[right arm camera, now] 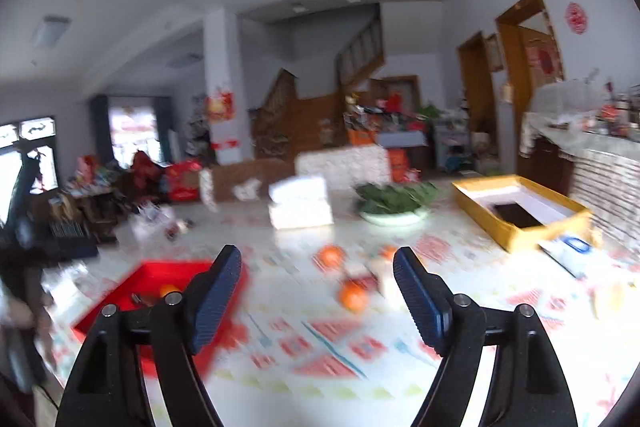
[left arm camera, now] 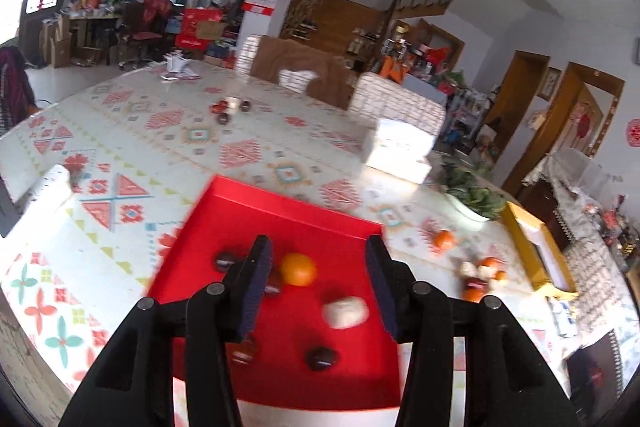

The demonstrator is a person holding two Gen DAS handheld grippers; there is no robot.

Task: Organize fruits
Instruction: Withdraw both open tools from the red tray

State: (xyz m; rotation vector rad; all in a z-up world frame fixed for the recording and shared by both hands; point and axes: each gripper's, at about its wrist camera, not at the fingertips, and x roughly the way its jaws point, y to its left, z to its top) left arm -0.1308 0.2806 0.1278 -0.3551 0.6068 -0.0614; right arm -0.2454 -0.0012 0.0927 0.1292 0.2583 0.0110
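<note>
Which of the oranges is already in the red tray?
The orange between the left claw's open tips. It lies on the red tray; the other oranges sit on the tablecloth to its right.

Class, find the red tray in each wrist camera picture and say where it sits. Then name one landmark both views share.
Left wrist view: the red tray fills the lower centre, behind the gripper fingers, with fruit inside.
Right wrist view: the red tray sits lower left, partly hidden by the left-hand finger.
Shared landmark: the yellow box on the table's right.
</note>
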